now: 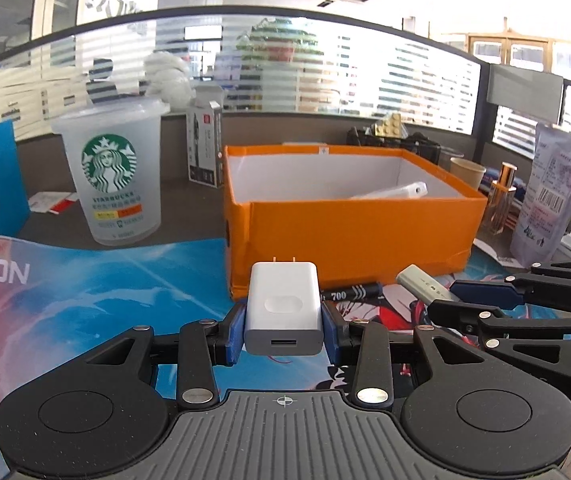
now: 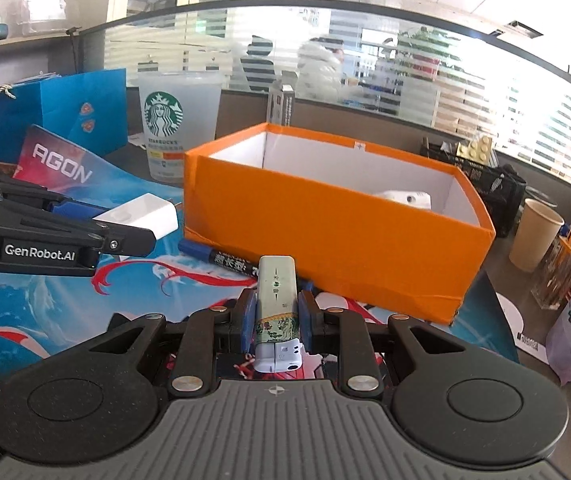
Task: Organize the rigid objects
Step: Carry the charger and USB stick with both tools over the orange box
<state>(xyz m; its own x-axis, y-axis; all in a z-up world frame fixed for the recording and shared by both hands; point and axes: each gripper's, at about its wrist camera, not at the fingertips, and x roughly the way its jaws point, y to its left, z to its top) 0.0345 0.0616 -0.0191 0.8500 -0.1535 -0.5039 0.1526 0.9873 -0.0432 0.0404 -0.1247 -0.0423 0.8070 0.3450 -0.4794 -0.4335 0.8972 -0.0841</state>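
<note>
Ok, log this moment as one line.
left gripper: shut on white charger | right gripper: shut on lighter | orange box: ahead | marker: on mat

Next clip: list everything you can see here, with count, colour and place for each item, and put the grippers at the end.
box: one, orange, white inside, mat's far edge
white device: one, inside box
marker: one, blue-black, before box
cup: one, frosted, left of box
paper bag: one, blue, far left
paper cup: one, beige, right of box
mat: one, blue-red, underneath
charger: one, white, in left gripper
lighter: one, grey-green, in right gripper
</note>
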